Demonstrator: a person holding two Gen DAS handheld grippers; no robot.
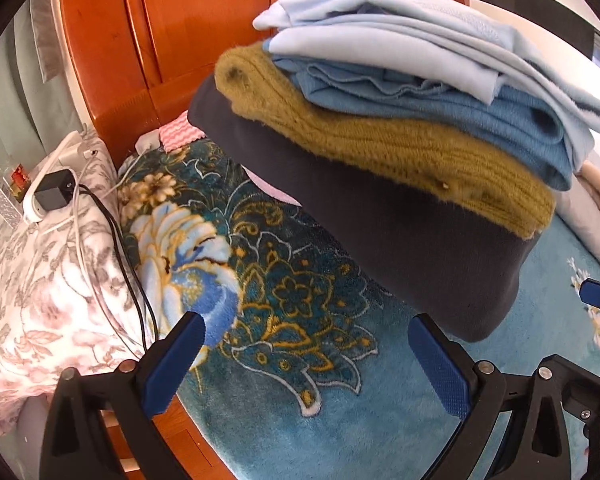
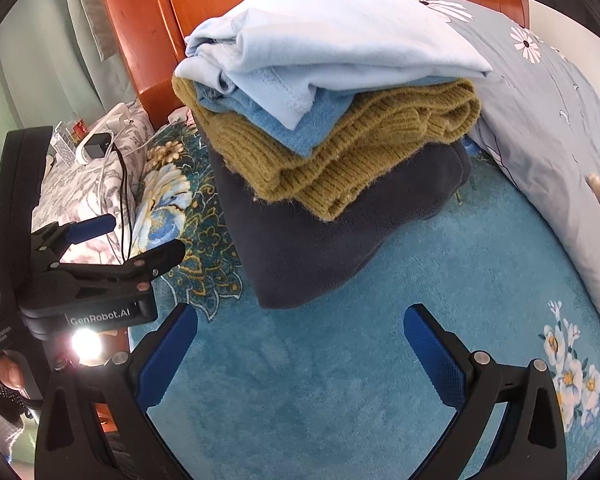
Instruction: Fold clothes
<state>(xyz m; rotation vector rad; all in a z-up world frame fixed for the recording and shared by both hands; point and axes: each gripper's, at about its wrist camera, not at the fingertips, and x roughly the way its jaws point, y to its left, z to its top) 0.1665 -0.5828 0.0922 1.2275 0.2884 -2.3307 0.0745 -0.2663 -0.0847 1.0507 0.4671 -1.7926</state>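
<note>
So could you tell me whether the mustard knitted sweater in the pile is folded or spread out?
Folded. The mustard sweater lies doubled over in layers, sandwiched between the dark garment below and the blue ones above.

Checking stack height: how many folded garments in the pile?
4. Dark one at the bottom, mustard knit on it, mid-blue next, pale blue on top. More could hide inside.

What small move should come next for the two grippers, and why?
Probably draw both back from the pile. The left gripper and right gripper are open and hold nothing, and the four folded pieces already lie stacked on the blanket: pale blue top, blue piece, mustard sweater, dark garment. No unfolded clothing shows within reach.
</note>
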